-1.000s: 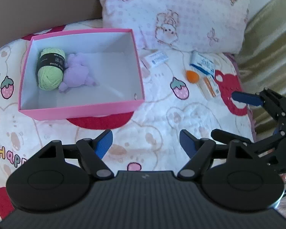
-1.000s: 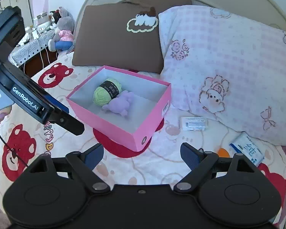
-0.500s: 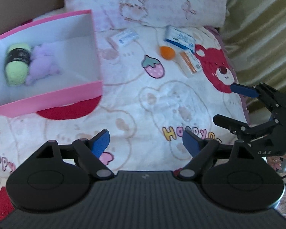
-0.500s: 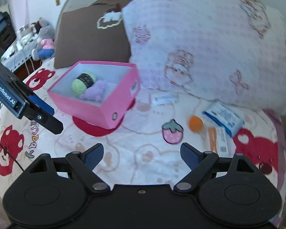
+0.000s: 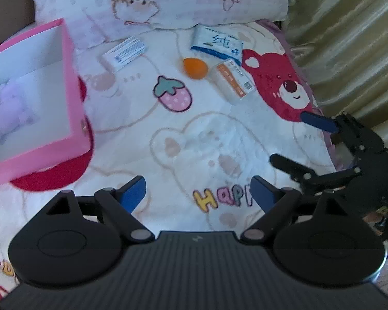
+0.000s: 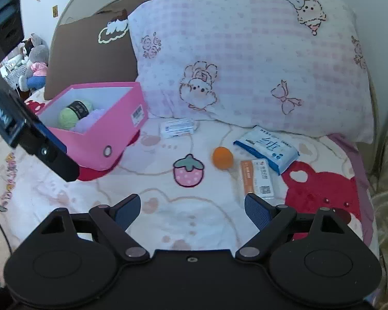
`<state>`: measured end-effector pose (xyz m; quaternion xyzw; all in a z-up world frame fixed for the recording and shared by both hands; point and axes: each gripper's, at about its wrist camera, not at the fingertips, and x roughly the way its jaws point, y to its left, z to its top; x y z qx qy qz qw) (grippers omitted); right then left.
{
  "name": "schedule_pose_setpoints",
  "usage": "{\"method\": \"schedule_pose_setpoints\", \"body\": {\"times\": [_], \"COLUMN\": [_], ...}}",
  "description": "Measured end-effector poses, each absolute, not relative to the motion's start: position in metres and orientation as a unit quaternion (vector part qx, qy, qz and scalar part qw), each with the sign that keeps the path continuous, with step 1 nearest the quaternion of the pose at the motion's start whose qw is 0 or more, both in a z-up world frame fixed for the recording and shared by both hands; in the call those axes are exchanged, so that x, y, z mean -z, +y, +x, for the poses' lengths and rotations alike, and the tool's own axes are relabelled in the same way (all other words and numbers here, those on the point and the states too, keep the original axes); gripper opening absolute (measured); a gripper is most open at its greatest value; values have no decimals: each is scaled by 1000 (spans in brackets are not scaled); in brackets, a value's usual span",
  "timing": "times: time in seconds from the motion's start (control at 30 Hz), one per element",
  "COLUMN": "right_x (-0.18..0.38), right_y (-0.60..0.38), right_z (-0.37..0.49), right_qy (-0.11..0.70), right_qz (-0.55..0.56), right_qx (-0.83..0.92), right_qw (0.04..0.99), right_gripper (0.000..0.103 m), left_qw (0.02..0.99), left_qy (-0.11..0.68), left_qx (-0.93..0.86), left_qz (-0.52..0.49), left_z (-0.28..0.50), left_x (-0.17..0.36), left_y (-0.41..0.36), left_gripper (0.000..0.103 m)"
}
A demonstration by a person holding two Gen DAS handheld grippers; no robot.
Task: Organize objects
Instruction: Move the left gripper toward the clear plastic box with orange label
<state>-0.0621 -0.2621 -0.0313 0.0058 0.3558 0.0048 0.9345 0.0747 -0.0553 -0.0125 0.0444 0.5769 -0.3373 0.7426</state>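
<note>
A pink box point(image 5: 75, 98) point(image 6: 111, 134) sits on the bed at the left and holds a green yarn ball point(image 6: 73, 113) and a purple plush toy point(image 5: 7, 108). On the blanket lie a small white carton point(image 5: 124, 53) point(image 6: 178, 128), an orange ball point(image 5: 194, 67) point(image 6: 222, 157), a blue-white tissue pack point(image 5: 216, 45) point(image 6: 266, 146) and an orange-white packet point(image 5: 232, 80) point(image 6: 256, 178). My left gripper point(image 5: 196, 193) is open and empty above the blanket. My right gripper point(image 6: 192, 206) is open and empty, short of the ball and packet; it also shows in the left wrist view point(image 5: 307, 139).
A pink checked pillow point(image 6: 245, 59) and a brown pillow point(image 6: 90, 51) stand behind the objects. A gold curtain point(image 5: 349, 38) hangs past the bed's right edge. Stuffed toys point(image 6: 36, 69) sit far left. The left gripper's body point(image 6: 18, 118) crosses the right wrist view's left side.
Both grippers have swung to the right, away from the pink box and toward the loose items by the pillow. Both stay open and empty.
</note>
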Motion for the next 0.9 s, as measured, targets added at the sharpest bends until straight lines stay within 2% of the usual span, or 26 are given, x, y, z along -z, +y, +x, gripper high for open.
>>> {"method": "schedule_pose_setpoints", "body": {"times": [0.37, 0.53, 0.9], "right_x": [77, 96, 125], "right_y": [-285, -307, -323], "right_z": [-34, -32, -18], "right_qy": [329, 316, 330], "right_qz": [-11, 41, 36], "right_qx": [38, 71, 102], "right_qw": [943, 945, 938], "right_gripper": [90, 90, 90], "left_qw": [758, 760, 758], "left_qy": [546, 531, 505], "left_qx": [356, 373, 413], "left_qz": [38, 38, 25], "left_z": [104, 117, 138], "left_x": [35, 53, 77], "left_y": [-100, -124, -171], "left_gripper": [88, 88, 87]}}
